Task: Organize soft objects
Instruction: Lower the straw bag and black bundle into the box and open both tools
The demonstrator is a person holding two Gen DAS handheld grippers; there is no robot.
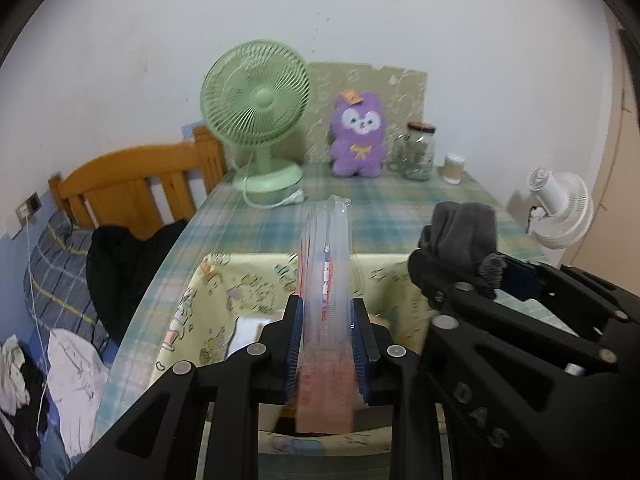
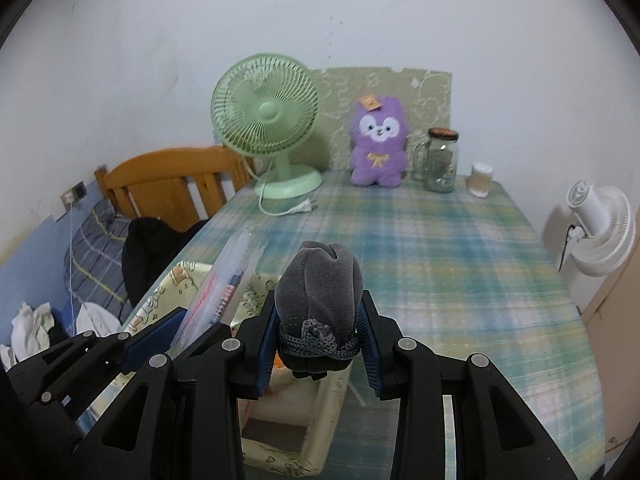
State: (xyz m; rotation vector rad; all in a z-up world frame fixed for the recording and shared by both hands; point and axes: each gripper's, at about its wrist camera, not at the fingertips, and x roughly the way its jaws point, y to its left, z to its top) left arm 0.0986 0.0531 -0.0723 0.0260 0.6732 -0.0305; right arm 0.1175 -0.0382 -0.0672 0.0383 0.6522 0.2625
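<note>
Grey pouch (image 2: pixel 320 300): pinched in our right gripper (image 2: pixel 318 344), hanging over the yellow storage box (image 2: pixel 280 452) below, we judge for dropping in. Clear packet (image 1: pixel 326 280): clamped upright in our left gripper (image 1: pixel 326 344), above the same box. Ahead, plaid table (image 2: pixel 460 260) lies open; its edge falls away just to the left.

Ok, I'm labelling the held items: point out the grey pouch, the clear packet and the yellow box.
grey pouch (image 2: pixel 320 280), right wrist view, its velvet body.
clear packet (image 1: pixel 326 280), left wrist view, its middle.
yellow box (image 1: pixel 240 280), left wrist view, its far wall.

White wall (image 2: pixel 160 40), wooden bedhead (image 2: pixel 168 180), perhaps pine
</note>
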